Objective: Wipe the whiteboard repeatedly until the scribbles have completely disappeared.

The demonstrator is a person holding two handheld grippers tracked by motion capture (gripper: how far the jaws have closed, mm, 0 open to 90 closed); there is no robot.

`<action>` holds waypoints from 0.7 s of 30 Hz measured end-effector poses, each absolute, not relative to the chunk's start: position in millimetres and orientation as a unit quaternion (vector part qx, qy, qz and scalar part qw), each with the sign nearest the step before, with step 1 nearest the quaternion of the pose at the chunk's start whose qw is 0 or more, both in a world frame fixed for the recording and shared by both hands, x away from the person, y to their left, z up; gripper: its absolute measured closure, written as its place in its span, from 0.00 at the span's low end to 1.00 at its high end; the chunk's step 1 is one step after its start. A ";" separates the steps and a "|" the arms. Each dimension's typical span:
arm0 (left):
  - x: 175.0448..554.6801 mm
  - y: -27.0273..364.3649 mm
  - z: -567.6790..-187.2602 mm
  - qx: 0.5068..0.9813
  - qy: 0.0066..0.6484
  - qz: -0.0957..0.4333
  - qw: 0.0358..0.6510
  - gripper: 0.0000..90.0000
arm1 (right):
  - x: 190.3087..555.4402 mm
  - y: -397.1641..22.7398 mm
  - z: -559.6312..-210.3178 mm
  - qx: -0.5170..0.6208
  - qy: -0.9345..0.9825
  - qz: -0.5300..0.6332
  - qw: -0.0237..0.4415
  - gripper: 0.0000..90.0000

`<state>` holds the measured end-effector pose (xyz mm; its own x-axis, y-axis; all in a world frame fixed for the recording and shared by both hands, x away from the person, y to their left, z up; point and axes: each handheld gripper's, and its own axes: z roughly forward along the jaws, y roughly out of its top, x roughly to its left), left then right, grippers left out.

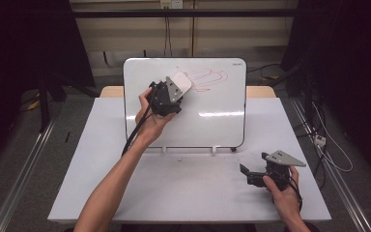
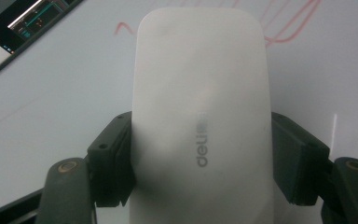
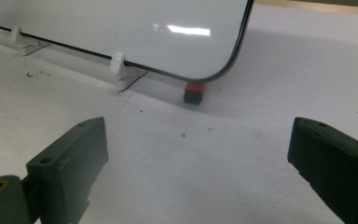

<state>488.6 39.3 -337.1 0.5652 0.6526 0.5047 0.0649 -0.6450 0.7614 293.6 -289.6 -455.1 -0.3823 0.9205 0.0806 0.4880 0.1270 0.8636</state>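
Observation:
A whiteboard (image 1: 212,121) stands upright on the white table, with red scribbles (image 1: 207,79) near its top. My left gripper (image 1: 178,87) is raised against the board beside the scribbles, shut on a white eraser (image 2: 200,116) that its two jaws clamp from both sides. The eraser (image 1: 181,81) lies flat toward the board face. My right gripper (image 1: 252,166) rests low on the table at the front right, jaws wide apart with nothing between them (image 3: 196,163).
A small red and black piece (image 3: 194,92) sits on the table under the board's lower right corner. White clip feet (image 3: 118,65) hold the board's bottom edge. The table's front edge (image 1: 188,220) is close to the right hand.

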 end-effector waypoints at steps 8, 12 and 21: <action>507.7 48.6 -314.5 0.800 0.247 0.409 0.362 0.34 | 293.8 -290.1 -455.3 0.499 0.707 0.434 0.249 0.06; 511.1 46.6 -309.5 0.800 0.254 0.411 0.356 0.34 | 293.7 -289.6 -455.3 0.498 0.708 0.434 0.248 0.06; 507.3 34.7 -314.0 0.800 0.246 0.427 0.342 0.35 | 293.3 -288.2 -454.4 0.496 0.709 0.435 0.250 0.06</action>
